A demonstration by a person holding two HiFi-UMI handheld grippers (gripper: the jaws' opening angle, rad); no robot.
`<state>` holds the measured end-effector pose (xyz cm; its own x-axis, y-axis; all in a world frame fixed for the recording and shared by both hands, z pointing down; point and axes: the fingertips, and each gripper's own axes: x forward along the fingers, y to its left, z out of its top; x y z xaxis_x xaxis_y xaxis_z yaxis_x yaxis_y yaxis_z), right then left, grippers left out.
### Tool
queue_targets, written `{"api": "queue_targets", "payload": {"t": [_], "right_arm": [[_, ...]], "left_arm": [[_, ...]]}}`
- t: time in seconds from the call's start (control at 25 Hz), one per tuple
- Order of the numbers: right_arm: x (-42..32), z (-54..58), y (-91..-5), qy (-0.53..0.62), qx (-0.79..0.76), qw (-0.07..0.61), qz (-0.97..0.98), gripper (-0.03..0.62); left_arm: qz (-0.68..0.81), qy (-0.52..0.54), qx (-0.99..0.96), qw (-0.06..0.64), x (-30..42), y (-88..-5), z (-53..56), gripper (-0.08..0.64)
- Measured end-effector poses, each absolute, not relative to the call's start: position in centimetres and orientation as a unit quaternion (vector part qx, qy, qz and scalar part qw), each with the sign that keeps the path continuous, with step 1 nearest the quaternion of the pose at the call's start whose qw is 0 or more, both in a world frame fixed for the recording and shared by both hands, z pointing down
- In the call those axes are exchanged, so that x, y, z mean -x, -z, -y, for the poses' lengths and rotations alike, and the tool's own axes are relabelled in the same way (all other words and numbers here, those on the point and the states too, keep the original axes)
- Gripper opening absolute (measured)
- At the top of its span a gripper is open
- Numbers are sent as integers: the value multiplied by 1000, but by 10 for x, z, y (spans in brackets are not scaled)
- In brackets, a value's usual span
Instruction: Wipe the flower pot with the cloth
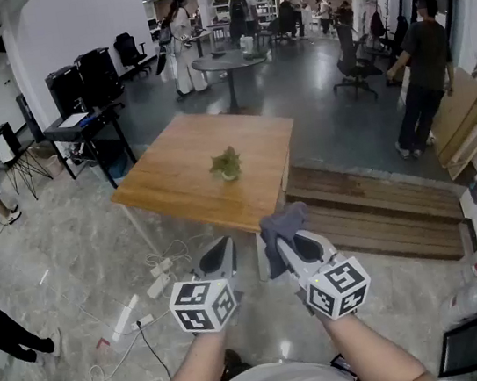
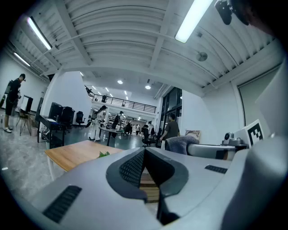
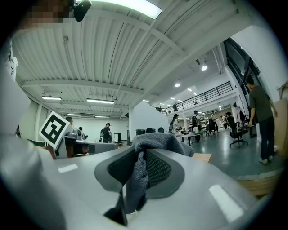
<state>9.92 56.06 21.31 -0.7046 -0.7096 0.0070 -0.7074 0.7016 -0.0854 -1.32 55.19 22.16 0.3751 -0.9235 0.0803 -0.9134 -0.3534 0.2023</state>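
Well short of the flower pot (image 1: 227,164), cloth (image 1: 283,220) in right gripper (image 1: 289,244).

Wooden table (image 1: 182,171), marble floor (image 1: 64,273), round table (image 1: 228,61), office chairs (image 1: 355,66).

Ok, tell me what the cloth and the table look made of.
Cloth: soft grey fabric, probably terry or microfibre; it droops in folds with a nubby surface. Table: looks like wood by its warm brown matte top; solid or veneer, cannot tell.

Left tongs (image 1: 221,245) closed — right tongs (image 1: 291,238) clamped
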Motion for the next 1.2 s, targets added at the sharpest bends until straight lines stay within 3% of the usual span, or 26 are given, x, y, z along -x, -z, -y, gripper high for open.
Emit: {"api": "queue_targets", "payload": {"t": [0.6,1.2], "right_arm": [[-71,-533,-221,50,396,16,-917,63],[25,-427,-245,64,435,3,-898,63]], "left_arm": [[552,21,-825,121,45,-234,-527,6],[512,7,-847,143,147,-251,-413,6]]}}
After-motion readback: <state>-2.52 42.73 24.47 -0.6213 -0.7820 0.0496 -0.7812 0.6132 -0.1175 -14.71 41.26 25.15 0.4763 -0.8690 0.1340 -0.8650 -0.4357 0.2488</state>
